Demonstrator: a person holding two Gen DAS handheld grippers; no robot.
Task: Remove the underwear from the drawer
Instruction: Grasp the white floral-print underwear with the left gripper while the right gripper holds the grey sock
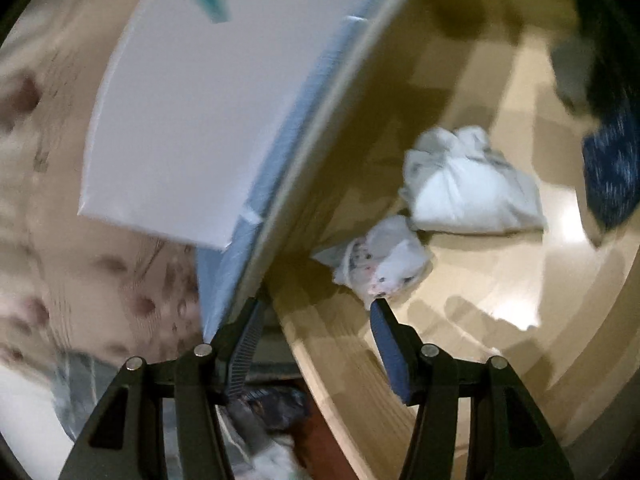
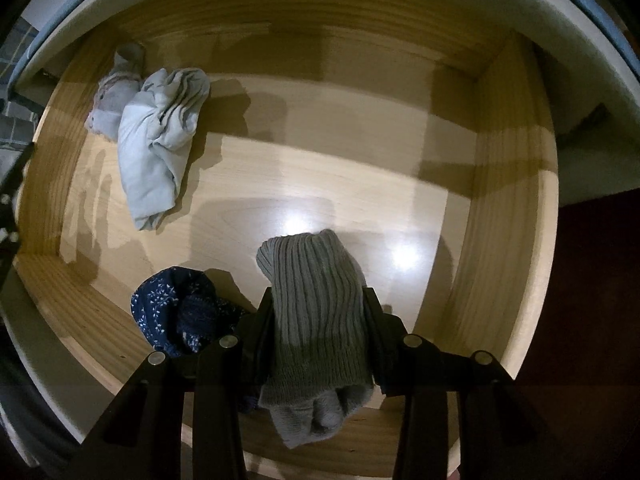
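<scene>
The wooden drawer [image 2: 516, 216] stands open. My right gripper [image 2: 318, 304] is shut on a grey ribbed piece of underwear [image 2: 316, 312], held over the drawer's near edge. A navy floral piece [image 2: 176, 312] lies beside it to the left. A pale grey bundle [image 2: 160, 140] and a small white printed piece [image 2: 114, 96] lie at the far left corner. In the left wrist view my left gripper [image 1: 316, 312] is open, straddling the drawer's front wall [image 1: 320, 168]. The white printed piece [image 1: 384, 264] lies just beyond its right fingertip, the pale bundle [image 1: 468, 188] behind it.
A white drawer front panel [image 1: 192, 120] fills the left wrist view's middle. Patterned beige bedding or floor [image 1: 48, 200] lies to its left. Dark clothes [image 1: 272, 404] lie below the drawer. Dark red floor [image 2: 600, 280] shows right of the drawer.
</scene>
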